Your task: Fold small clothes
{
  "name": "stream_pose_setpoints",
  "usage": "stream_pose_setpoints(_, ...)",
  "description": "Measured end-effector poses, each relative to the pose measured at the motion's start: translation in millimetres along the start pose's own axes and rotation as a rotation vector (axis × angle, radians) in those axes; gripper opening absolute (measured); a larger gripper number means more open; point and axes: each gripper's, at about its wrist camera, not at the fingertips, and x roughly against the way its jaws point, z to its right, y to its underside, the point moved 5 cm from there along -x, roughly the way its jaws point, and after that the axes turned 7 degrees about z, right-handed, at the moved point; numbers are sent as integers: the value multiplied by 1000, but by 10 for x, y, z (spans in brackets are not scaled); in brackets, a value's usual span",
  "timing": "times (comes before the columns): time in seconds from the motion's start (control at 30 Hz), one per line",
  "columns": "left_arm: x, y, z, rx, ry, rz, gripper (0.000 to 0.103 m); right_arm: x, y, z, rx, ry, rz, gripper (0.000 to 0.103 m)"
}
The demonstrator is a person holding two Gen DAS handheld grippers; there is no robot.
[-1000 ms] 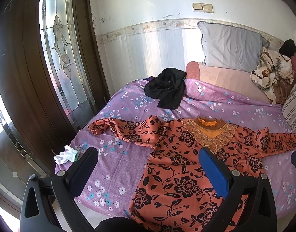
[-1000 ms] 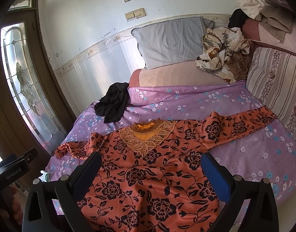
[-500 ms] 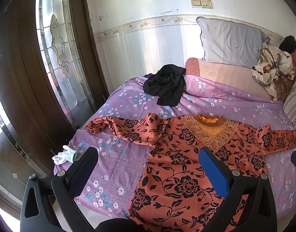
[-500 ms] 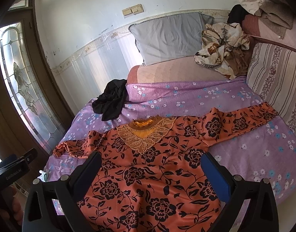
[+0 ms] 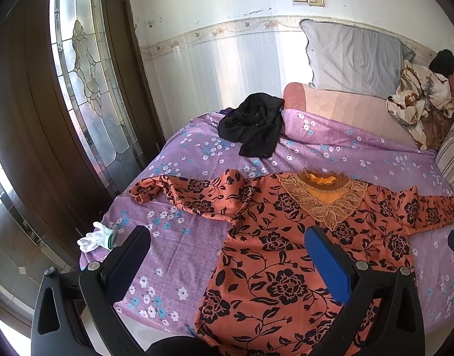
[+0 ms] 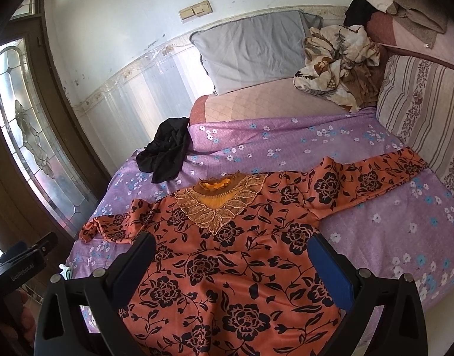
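Note:
An orange dress with black flowers (image 5: 286, 246) (image 6: 227, 255) lies spread flat on the purple flowered bedsheet (image 5: 173, 237) (image 6: 375, 216), neck toward the wall, both sleeves stretched sideways. Its left sleeve end (image 5: 144, 190) is crumpled near the bed's left edge. My left gripper (image 5: 227, 234) hovers open above the dress's left hem side, holding nothing. My right gripper (image 6: 231, 240) hovers open over the dress's middle, also with nothing between its fingers. A crumpled black garment (image 5: 253, 124) (image 6: 167, 151) lies further back on the sheet.
A white glove (image 5: 96, 235) sits at the bed's left corner. A grey pillow (image 6: 253, 47) leans on the wall, a patterned blanket heap (image 6: 336, 62) beside it, a striped cushion (image 6: 419, 101) at right. A glazed wooden door (image 5: 78, 74) stands left of the bed.
Both grippers have risen and tilted down a little, so the dress and bed sit lower and farther in view. The clothes have not moved.

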Motion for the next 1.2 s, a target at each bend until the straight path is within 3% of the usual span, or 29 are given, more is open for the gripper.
stream_pose_setpoints(0.27, -112, -6, 63, -14, -4, -13, 103, -86, -23, 99, -10, 14, 1, 103)
stream_pose_setpoints(0.4, -376, 55, 153, -23, 12, -54, 103, -178, -93, 347, -59, 29, 2, 103)
stream_pose_setpoints(0.57, -1205, 450, 459, -54, 59, -248, 103, -362, -223, 1241, -227, 87, 26, 103)
stream_pose_setpoints(0.63, -1625, 695, 666, -85, 64, -333, 103, -487, -257, 1848, -336, 137, 35, 103)
stream_pose_setpoints(0.73, -2022, 950, 914, -116, 64, -391, 103, -630, -236, 2727, -523, 181, 47, 103)
stream_pose_setpoints(0.87, -2303, 1099, 1244, -136, 96, -382, 103, -797, -231, 3640, -728, 214, 72, 101)
stream_pose_setpoints(0.97, -2422, 1211, 1432, -166, 147, -377, 103, -972, -249, 4269, -908, 219, 122, 93)
stream_pose_setpoints(1.03, -2427, 1254, 1441, -135, 167, -327, 103, -1099, -262, 4568, -987, 231, 154, 85)
stream_pose_setpoints(1.13, -2449, 1286, 1372, -40, 182, -353, 103, -1301, -275, 4907, -1049, 292, 174, 77)
stream_pose_setpoints(1.2, -2440, 1301, 1383, -53, 187, -344, 103, -1419, -290, 5078, -1080, 318, 182, 75)
